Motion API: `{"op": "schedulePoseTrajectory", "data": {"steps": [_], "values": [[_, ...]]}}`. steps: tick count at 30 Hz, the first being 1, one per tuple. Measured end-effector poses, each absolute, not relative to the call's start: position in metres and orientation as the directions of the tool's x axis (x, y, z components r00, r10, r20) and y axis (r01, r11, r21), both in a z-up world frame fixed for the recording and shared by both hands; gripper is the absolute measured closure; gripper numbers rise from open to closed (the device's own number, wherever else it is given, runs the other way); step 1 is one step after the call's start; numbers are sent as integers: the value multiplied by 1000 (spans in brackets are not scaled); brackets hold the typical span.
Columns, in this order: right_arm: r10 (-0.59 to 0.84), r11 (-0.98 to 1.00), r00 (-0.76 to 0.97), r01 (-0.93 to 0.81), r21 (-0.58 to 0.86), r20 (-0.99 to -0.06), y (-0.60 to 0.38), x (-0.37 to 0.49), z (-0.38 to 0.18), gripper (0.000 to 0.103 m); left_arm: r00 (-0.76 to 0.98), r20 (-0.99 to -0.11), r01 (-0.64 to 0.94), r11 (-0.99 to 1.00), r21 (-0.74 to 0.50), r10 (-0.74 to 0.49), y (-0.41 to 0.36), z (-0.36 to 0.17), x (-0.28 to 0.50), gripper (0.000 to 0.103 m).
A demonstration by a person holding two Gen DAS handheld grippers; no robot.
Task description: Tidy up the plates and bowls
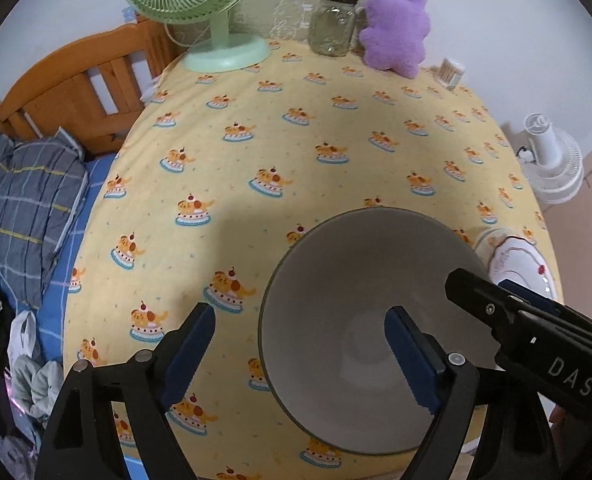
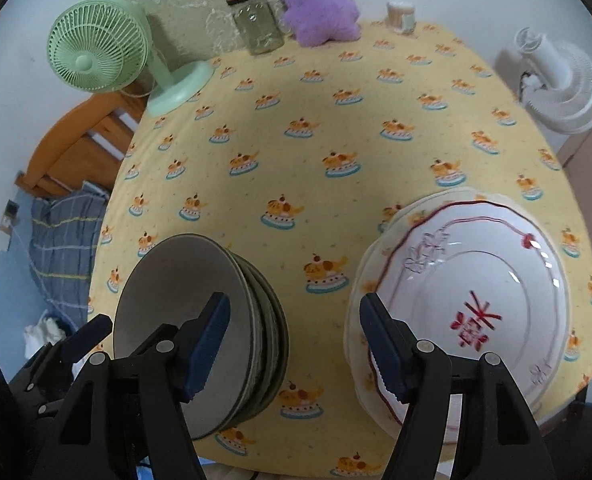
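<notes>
Matt grey ceramic bowls, glossy white glazed plates with red trim, printed yellow cloth table cover, clear glass jar, fuzzy purple plush, varnished wooden headboard.

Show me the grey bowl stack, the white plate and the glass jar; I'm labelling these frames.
grey bowl stack [image 2: 175, 280]: right wrist view, inside of top bowl.
white plate [image 2: 476, 264]: right wrist view, its centre well.
glass jar [image 1: 332, 26]: left wrist view, its clear body.

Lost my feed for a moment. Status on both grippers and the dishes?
Left gripper open, straddling the near rim of the bowl stack. Right gripper open, empty, between bowls and plate stack. Nothing in the way.
</notes>
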State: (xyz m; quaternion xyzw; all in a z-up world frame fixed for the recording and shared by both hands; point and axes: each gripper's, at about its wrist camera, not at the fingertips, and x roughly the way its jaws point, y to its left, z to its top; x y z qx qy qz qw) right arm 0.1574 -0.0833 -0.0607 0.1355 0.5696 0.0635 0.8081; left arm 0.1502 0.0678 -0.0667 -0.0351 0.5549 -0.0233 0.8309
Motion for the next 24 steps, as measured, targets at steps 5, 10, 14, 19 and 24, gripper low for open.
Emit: {"op": "schedulePoseTrajectory", "data": {"steps": [5,10,14,19,24], "values": [[312,943,297,20,333,-902,-82,166,-75,43,349,-936,-52,997,-63,-41,68,-77,155,15],[353,932,249,-3,364,-902,-80,174,-90,52,320,-947,-91,995,-35,-5,65,-84,153,16],[381,922,209,-19,386,-901,-74,173,-99,63,288,-958,-89,996,-30,-3,64,-91,150,17],[388,920,200,-26,391,-899,-65,172,-102,70,276,-961,-71,997,-39,-17,67,-96,152,18],[352,932,221,12,363,-909,-62,170,-101,70,276,-959,-22,997,-77,-68,71,-100,157,22]]}}
